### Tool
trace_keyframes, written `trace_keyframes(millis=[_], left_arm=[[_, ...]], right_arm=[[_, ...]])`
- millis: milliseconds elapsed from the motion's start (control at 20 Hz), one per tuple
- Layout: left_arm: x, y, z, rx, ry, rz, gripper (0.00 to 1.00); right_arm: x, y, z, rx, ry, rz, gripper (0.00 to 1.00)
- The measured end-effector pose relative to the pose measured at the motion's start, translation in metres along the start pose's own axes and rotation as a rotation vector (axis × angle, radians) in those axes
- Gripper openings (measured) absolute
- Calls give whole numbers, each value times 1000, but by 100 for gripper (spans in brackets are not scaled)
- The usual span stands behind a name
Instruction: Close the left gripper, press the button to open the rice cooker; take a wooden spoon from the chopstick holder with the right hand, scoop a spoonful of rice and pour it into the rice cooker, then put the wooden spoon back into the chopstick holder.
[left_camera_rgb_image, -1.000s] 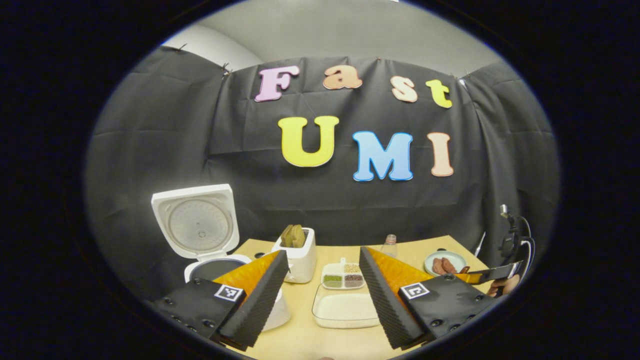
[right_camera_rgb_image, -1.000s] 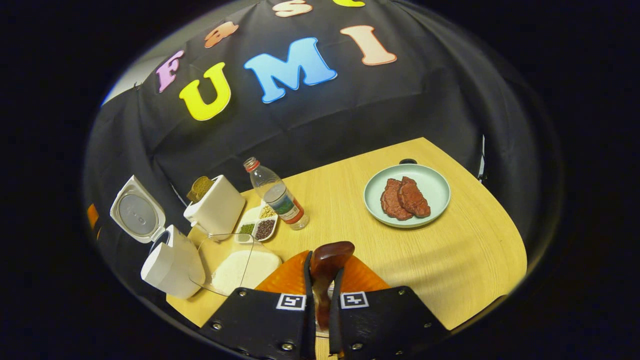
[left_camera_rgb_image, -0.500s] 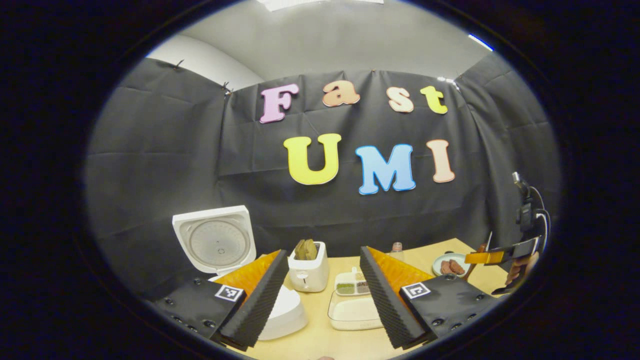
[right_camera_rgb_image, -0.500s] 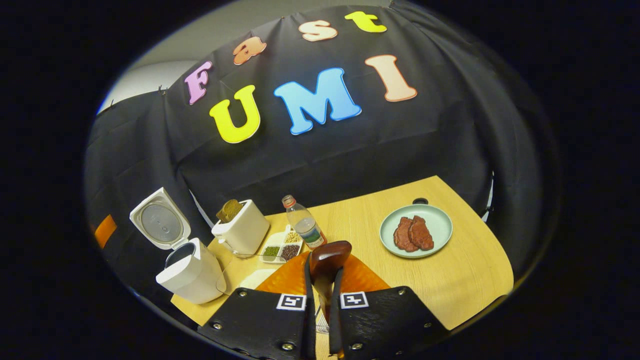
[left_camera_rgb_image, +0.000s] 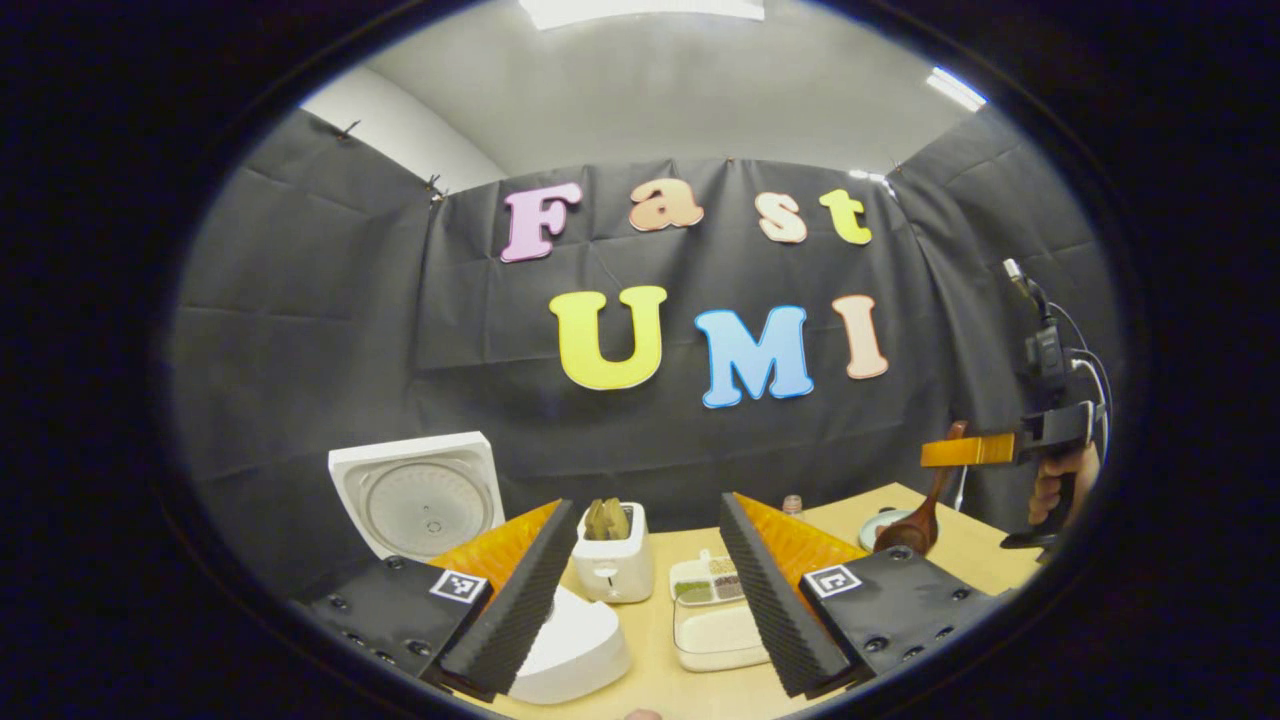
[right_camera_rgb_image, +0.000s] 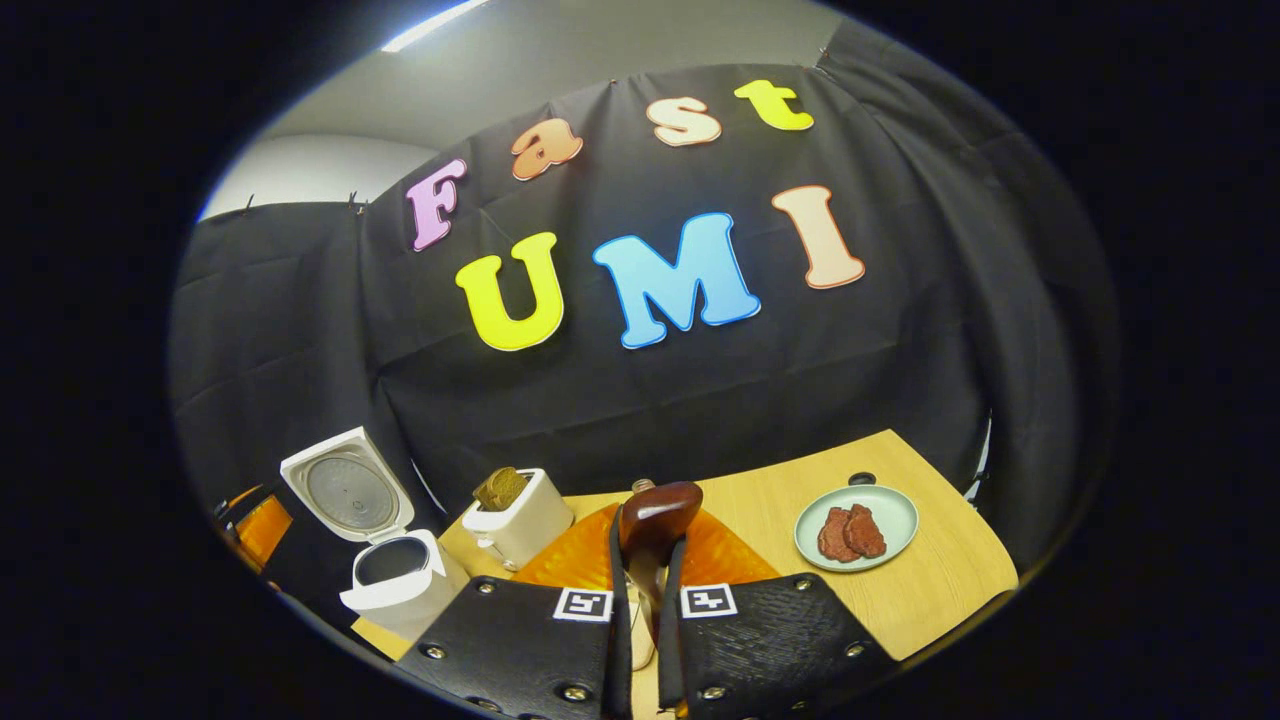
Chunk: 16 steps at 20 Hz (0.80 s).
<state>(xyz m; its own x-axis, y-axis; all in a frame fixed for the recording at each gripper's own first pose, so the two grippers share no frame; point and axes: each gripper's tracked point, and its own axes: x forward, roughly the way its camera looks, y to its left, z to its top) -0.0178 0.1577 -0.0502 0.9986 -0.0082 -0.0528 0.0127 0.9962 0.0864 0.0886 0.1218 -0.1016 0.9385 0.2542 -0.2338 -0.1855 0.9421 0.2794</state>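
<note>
R tongs (right_camera_rgb_image: 640, 600) clamp 1 wooden spoon (right_camera_rgb_image: 655, 520); L tongs (left_camera_rgb_image: 640, 590) spread.

Wooden spoon (right_camera_rgb_image: 655, 520): dark wood, glossy bowl. Tabletop (right_camera_rgb_image: 930, 590): pale wood grain, smooth, matt. Rice cooker (right_camera_rgb_image: 395, 580): white plastic, smooth. Plate (right_camera_rgb_image: 885, 505): pale green, smooth. Left hand-held gripper (left_camera_rgb_image: 640, 590): ribbed black foam pads (left_camera_rgb_image: 510, 600), orange plastic backing, matt black shells.

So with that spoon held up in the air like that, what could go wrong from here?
The wooden spoon is pinched only by its handle in the right gripper, bowl hanging down in the left gripper view, so it might twist or slip. On the way to the open rice cooker it could clip the toaster or the bottle.
</note>
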Motion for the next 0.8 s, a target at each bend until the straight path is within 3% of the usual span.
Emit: trace_keyframes(millis=[50,150,400,800], left_arm=[[1,6,1,-3,-4,-6,99],[4,19,-2,-15,-5,-20,96],[10,52,-15,-27,10,-17,99],[20,88,-38,-16,44,2,96]], right_arm=[[5,9,-4,3,1,1,11],[16,23,-11,-2,-2,-7,11],[59,58,-51,-72,23,1,11],[117,75,-137,-138,110,-54,11]])
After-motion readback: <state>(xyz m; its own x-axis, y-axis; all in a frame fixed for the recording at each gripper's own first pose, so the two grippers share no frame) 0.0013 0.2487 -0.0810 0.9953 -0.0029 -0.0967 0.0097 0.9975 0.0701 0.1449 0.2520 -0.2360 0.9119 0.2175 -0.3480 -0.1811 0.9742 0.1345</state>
